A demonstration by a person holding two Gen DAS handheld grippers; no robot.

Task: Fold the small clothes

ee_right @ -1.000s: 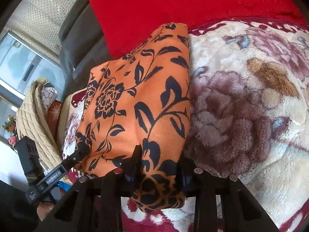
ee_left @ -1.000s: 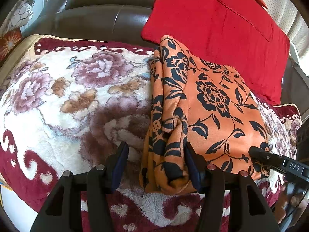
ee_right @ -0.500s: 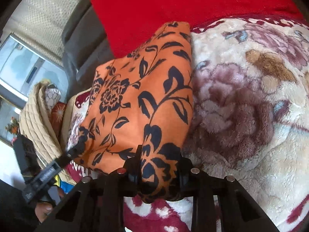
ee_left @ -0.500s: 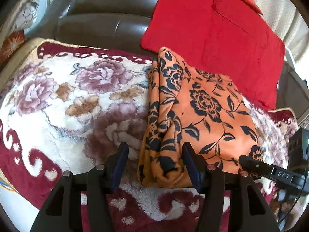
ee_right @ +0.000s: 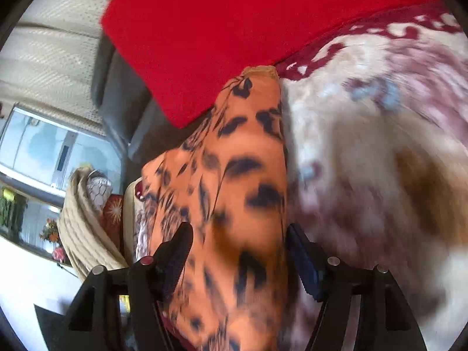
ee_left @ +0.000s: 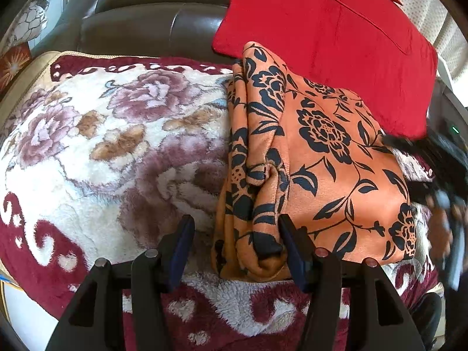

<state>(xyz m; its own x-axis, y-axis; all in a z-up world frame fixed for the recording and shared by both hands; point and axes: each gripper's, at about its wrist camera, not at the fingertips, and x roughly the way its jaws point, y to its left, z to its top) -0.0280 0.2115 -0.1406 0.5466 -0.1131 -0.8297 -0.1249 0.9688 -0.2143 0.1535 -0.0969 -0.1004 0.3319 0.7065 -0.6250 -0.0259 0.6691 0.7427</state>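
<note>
An orange cloth with a black flower print (ee_left: 330, 158) lies folded on a plush floral blanket (ee_left: 117, 146). My left gripper (ee_left: 237, 245) is open at the cloth's near left corner. Its right finger (ee_left: 289, 242) rests against the bunched fold, and its left finger (ee_left: 184, 242) stands apart on the blanket. In the right wrist view, which is blurred by motion, the orange cloth (ee_right: 234, 190) runs between the fingers of my right gripper (ee_right: 238, 245), whose jaws are opening and not pinching it. The right gripper (ee_left: 424, 158) also shows as a dark blur at the cloth's right edge.
A red cushion (ee_left: 336, 44) leans on the dark leather sofa back (ee_left: 152, 20) just behind the cloth. A beige quilted throw (ee_right: 84, 234) and a window (ee_right: 44, 146) lie beyond the sofa's end. The blanket's left half carries nothing.
The right gripper's jaws have spread from a pinch on the cloth's corner. It has swung along the cloth's right edge toward the red cushion. The left gripper has stayed put.
</note>
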